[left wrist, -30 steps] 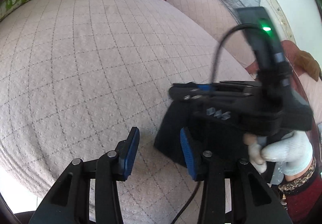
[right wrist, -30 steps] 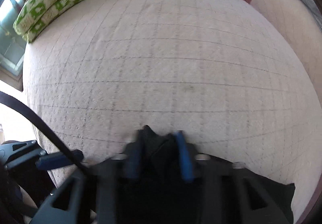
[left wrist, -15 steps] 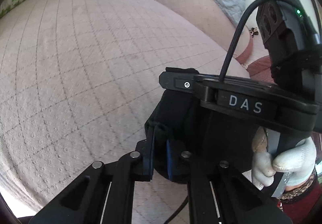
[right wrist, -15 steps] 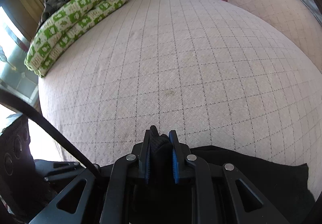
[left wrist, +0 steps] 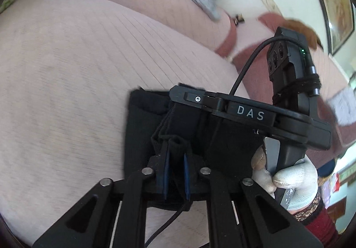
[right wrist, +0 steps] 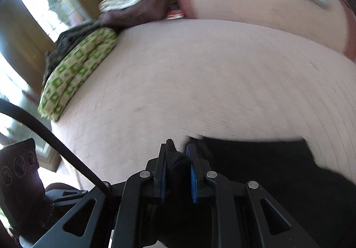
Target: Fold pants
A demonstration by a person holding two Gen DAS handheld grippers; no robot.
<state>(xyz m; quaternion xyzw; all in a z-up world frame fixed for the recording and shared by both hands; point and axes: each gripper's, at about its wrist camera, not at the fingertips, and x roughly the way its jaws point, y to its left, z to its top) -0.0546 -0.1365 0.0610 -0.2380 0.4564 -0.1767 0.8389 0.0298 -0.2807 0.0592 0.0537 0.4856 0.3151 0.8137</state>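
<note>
Both grippers are clamped on the black pants [left wrist: 142, 127], which lie at the near edge of the quilted bed [left wrist: 66, 58]. The left gripper [left wrist: 175, 170] pinches a small bunched fold of fabric between its blue pads, and the right gripper [right wrist: 176, 172] pinches a similar nub, with the rest of the cloth spreading to its right over the bed. The main risk I see is slip: each grip holds only a narrow ridge of thick knit, so a quick lift or pull could drag it out of 1 jaw and let that corner drop, skewing the fold. The 2 tools also sit very close, the right one just above the left's fingers, so they could knock together. A cable [left wrist: 249, 65] crossing that gap could snag.
</note>
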